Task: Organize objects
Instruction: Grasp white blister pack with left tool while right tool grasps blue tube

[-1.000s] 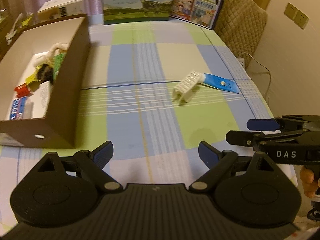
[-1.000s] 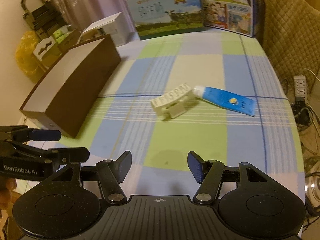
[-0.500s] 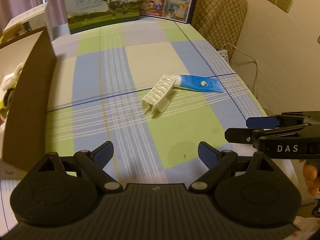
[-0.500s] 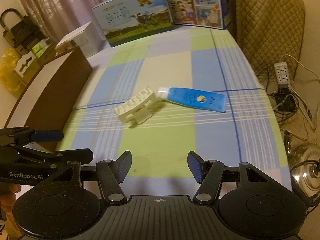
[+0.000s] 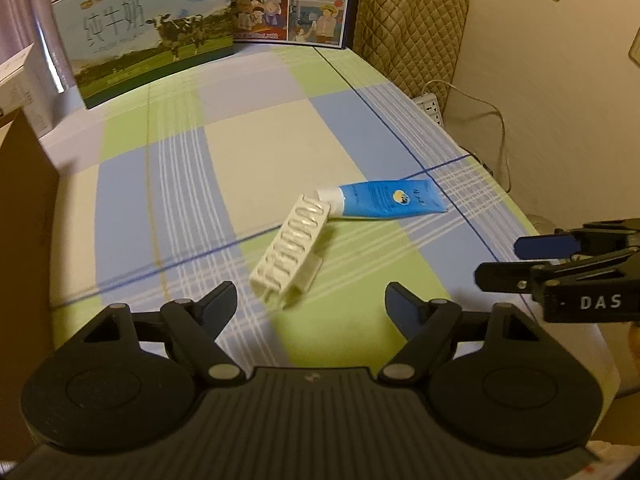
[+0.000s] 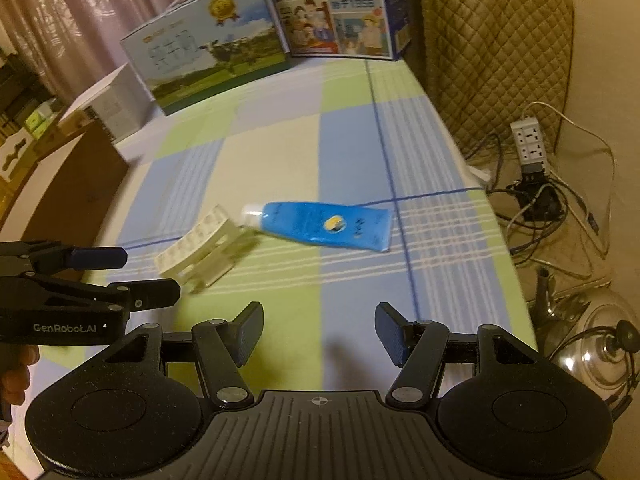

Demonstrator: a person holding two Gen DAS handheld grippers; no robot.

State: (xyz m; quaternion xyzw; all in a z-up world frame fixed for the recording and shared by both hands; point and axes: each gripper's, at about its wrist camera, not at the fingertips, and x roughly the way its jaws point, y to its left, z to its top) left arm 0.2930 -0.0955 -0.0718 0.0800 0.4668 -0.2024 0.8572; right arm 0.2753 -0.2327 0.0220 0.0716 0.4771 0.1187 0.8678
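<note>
A white ribbed plastic clip [image 5: 290, 249] [image 6: 204, 246] lies on the checked tablecloth, its far end touching the cap of a blue tube [image 5: 386, 199] [image 6: 326, 224]. My left gripper [image 5: 310, 305] hovers just short of the clip with its jaws closing and nothing between them. My right gripper [image 6: 319, 330] stands open and empty over the cloth, in front of the tube. Each gripper shows from the side in the other's view: the right gripper [image 5: 528, 258] and the left gripper [image 6: 150, 276].
A brown cardboard box [image 5: 22, 208] [image 6: 76, 188] stands at the left. Two printed milk cartons [image 5: 144, 28] [image 6: 340, 8] stand at the table's far end beside a quilted chair back [image 5: 408, 20]. A power strip and cables [image 6: 532, 148] lie on the floor at the right.
Both grippers have swung right across the table toward the clip and tube, which now look nearer. The brown box has slid to the left edge. The left jaws have narrowed.
</note>
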